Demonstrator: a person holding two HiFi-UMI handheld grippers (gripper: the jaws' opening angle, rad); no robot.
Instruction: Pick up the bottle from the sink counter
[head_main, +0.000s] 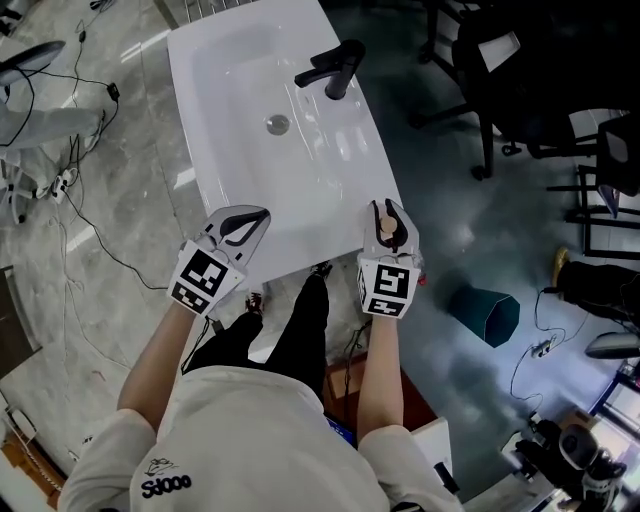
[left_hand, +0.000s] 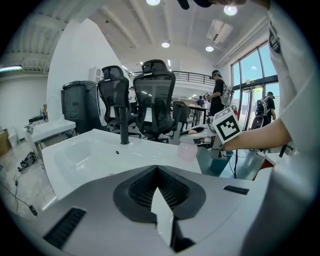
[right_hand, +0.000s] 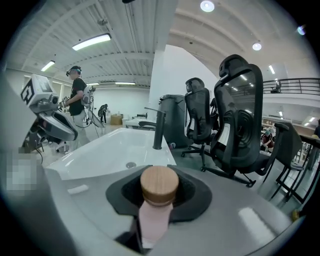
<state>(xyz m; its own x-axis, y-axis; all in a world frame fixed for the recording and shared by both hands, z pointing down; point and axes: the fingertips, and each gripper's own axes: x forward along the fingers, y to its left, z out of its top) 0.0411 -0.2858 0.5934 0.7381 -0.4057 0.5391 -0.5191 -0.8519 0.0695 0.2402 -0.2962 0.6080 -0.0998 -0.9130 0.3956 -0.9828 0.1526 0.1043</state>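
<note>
A pale pink bottle with a round wooden cap (head_main: 385, 228) stands between the jaws of my right gripper (head_main: 388, 215), at the near right corner of the white sink counter (head_main: 330, 190). In the right gripper view the bottle (right_hand: 159, 200) fills the gap between the dark pads, and the gripper is shut on it. My left gripper (head_main: 252, 215) hovers over the counter's near left corner with its tips together and nothing in them. From the left gripper view its closed jaws (left_hand: 157, 170) point across the basin, with the pink bottle (left_hand: 187, 150) off to the right.
A black faucet (head_main: 335, 68) stands at the basin's far right and a drain (head_main: 277, 124) sits in the basin. Black office chairs (head_main: 520, 90) crowd the floor to the right, near a teal bin (head_main: 490, 312). Cables (head_main: 90, 230) trail over the floor at the left.
</note>
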